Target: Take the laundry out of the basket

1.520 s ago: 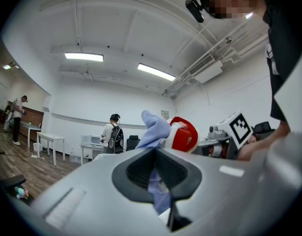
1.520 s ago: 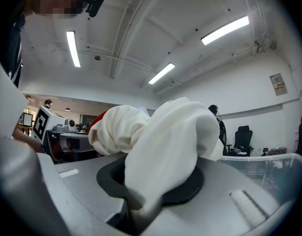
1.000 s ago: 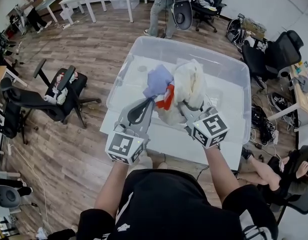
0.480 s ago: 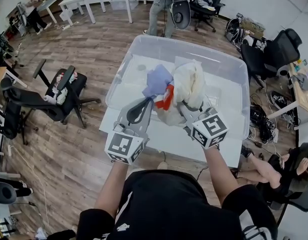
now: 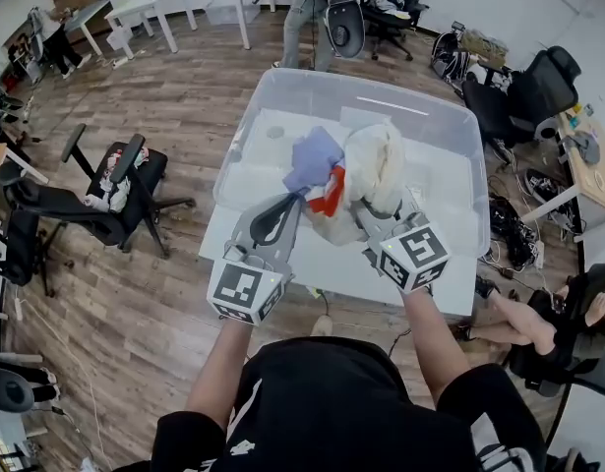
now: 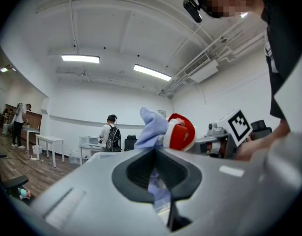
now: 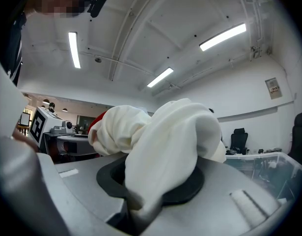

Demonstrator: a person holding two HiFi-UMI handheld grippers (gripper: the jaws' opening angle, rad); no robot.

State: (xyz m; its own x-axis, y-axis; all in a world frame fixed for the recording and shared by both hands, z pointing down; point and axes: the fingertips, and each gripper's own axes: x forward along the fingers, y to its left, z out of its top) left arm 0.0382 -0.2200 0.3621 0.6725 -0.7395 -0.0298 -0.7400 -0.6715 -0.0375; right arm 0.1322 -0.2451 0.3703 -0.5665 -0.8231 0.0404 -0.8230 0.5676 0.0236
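A clear plastic basket (image 5: 450, 136) stands on a white table (image 5: 312, 271). Both grippers are raised above it with laundry in them. My left gripper (image 5: 300, 197) is shut on a pale blue cloth (image 5: 312, 157) (image 6: 153, 129); a red and white piece (image 5: 329, 190) (image 6: 182, 132) hangs beside it, between the two grippers. My right gripper (image 5: 368, 209) is shut on a bulky white garment (image 5: 374, 165) (image 7: 165, 141), which spills over its jaws and hides the fingertips. The basket floor beneath looks nearly bare. Each gripper's marker cube shows in the other's view.
Black office chairs (image 5: 105, 180) stand left of the table on the wooden floor. A person (image 5: 317, 13) stands beyond the basket by a desk. Cables (image 5: 509, 239) and more chairs (image 5: 538, 96) crowd the right side, where another person (image 5: 538, 323) sits low.
Both grippers and the laundry keep the same place and grip. Only the head view has shifted slightly.
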